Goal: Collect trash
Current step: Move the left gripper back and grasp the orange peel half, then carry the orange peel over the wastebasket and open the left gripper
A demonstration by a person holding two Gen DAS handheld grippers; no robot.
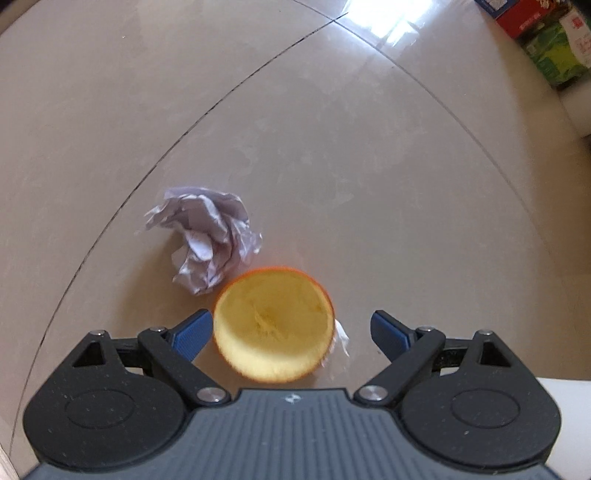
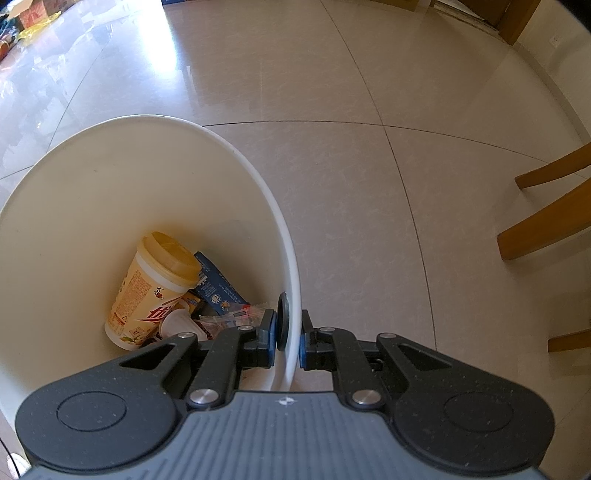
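An orange peel half point(image 1: 274, 325), hollow side up, lies on the tiled floor between the wide-apart blue pads of my left gripper point(image 1: 291, 332), which is open; the left pad is close to its rim, the right pad stands apart. Just beyond it sits a crumpled ball of white paper point(image 1: 207, 236). A small white scrap point(image 1: 341, 338) peeks out at the peel's right. My right gripper point(image 2: 288, 339) is shut on the rim of a white bucket point(image 2: 236, 151). The bucket holds a yellow-lidded cup point(image 2: 155, 288), a blue carton point(image 2: 218, 284) and wrappers point(image 2: 229, 317).
Coloured boxes point(image 1: 546, 40) stand at the far right in the left wrist view, and the white bucket wall point(image 1: 565, 424) shows at the bottom right. Wooden chair legs point(image 2: 546, 218) stand on the floor to the right of the bucket. Clutter point(image 2: 26, 18) lies far left.
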